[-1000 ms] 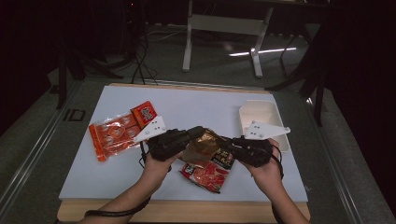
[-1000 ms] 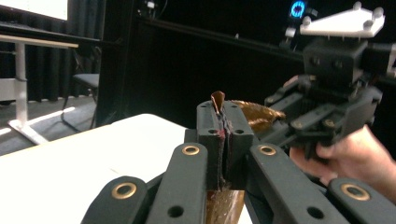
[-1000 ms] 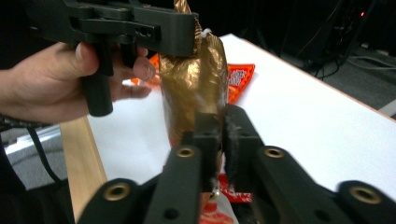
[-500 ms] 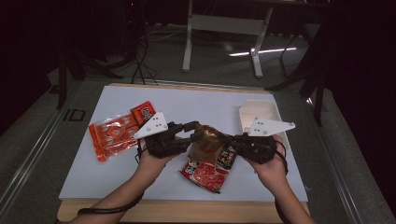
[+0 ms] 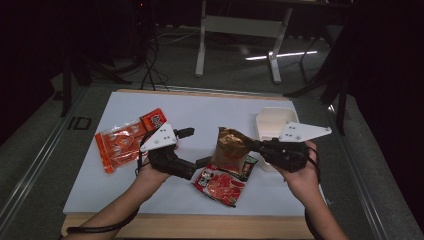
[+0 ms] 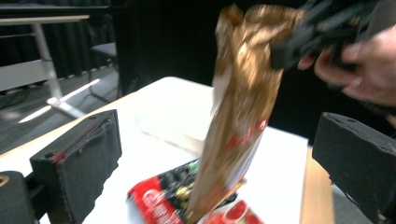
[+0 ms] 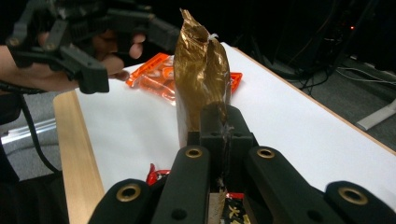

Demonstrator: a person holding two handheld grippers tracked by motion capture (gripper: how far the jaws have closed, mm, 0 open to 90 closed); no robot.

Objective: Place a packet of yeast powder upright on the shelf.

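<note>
right gripper point(image 5: 257, 146) was clamped on the gold packet point(image 5: 231, 147), held above the red packet point(image 5: 222, 181); left gripper point(image 5: 195, 147) jaws had just been opening, now wide, nothing pressed between them.

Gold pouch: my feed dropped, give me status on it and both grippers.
Right gripper shut on gold pouch, lifted above red packet. Left gripper just opened, jaws off pouch. White tray behind, path clear.

The letters "ID" stand in dark print on the grey floor mat point(image 5: 80, 123) left of the table point(image 5: 210, 112), while the print on the red packet point(image 5: 222, 181), orange packet point(image 5: 120, 145) and gold bag point(image 5: 231, 147) is too blurred to read.
</note>
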